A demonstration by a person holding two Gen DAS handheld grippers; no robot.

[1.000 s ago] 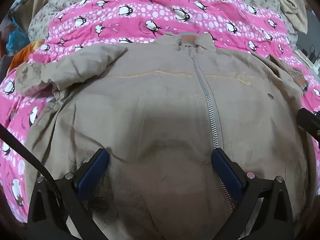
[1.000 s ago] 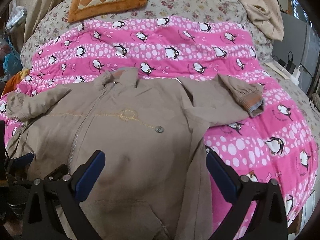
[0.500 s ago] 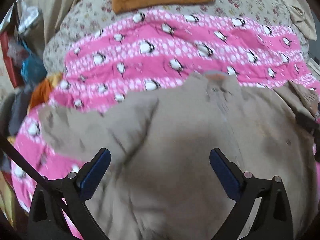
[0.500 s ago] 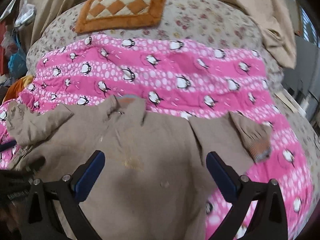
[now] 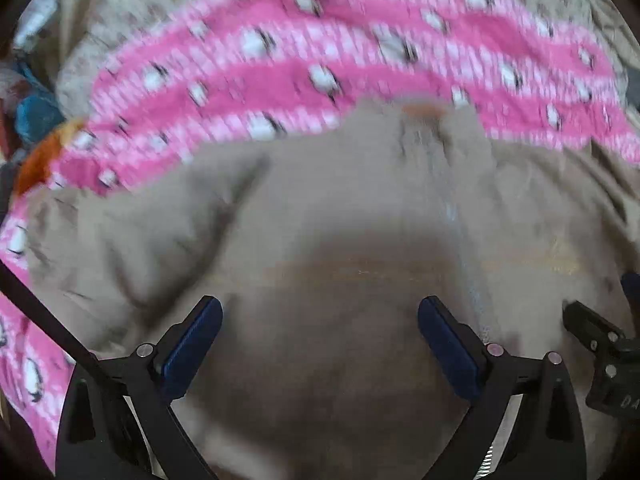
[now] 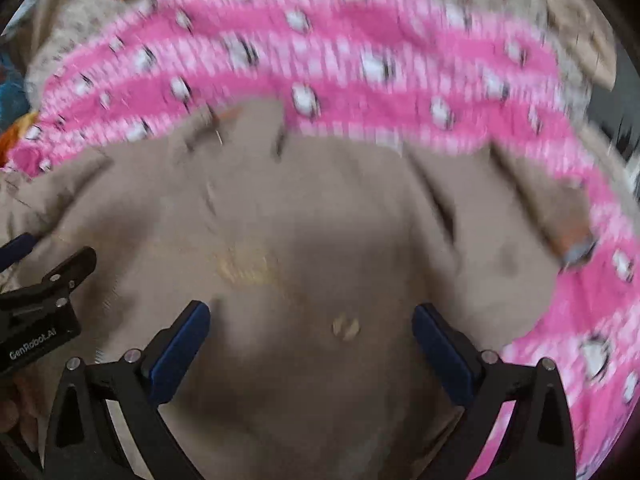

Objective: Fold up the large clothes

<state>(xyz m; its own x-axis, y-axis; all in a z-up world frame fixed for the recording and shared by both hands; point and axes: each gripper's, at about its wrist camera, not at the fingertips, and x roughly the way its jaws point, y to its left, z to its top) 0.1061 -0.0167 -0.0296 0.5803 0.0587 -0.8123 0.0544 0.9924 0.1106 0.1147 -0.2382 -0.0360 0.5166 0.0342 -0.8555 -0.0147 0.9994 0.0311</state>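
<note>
Your tan jacket (image 5: 340,220) lies spread face-up on the pink blanket (image 5: 280,80), sleeves out to each side, nothing folded yet. Your left gripper (image 5: 320,340) and right gripper (image 6: 312,344) both hover over its chest, fingers spread wide and empty. Both views are blurred. Next, I judge, you need a sleeve (image 6: 520,208) pinched and brought across.

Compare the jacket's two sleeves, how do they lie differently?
The left sleeve lies bunched and creased, its end hard to make out in the blur. The right sleeve stretches out over the pink blanket, its ribbed cuff showing. Both are tan and unfolded.
</note>
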